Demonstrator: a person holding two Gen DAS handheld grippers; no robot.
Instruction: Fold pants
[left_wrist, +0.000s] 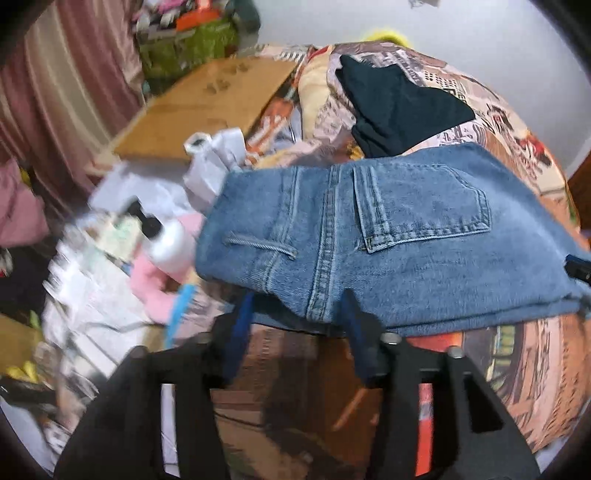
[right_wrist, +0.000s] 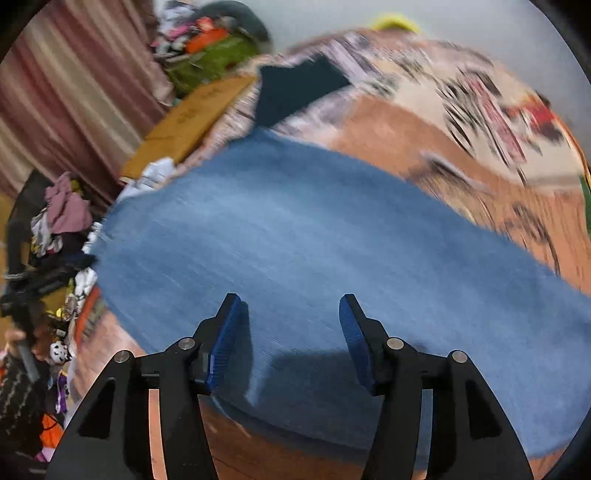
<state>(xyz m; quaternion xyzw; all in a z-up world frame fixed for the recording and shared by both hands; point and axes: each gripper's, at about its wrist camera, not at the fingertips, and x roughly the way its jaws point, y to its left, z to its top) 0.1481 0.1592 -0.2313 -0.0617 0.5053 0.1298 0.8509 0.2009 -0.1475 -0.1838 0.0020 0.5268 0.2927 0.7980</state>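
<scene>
While both my left gripper (left_wrist: 295, 314) and right gripper (right_wrist: 290, 317) hang open, the jeans (left_wrist: 388, 236) lie at twelve o'clock, long axis nine-to-three, left nearest the waistband.

Both wrist cameras look down and forward, close over the jeans (left_wrist: 388, 236) on the bed (right_wrist: 424, 140), sharing them.

Soft, even indoor light, moderately bright, no glare. Both views show strong fisheye bending with dark vignetted corners. Left wrist view: jeans (left_wrist: 388, 236) sharp at centre, clutter at left smeared by motion blur. Right wrist view: blurred throughout, denim streaked; a soft shadow lies on the denim between the right gripper's (right_wrist: 291, 306) fingers.
</scene>
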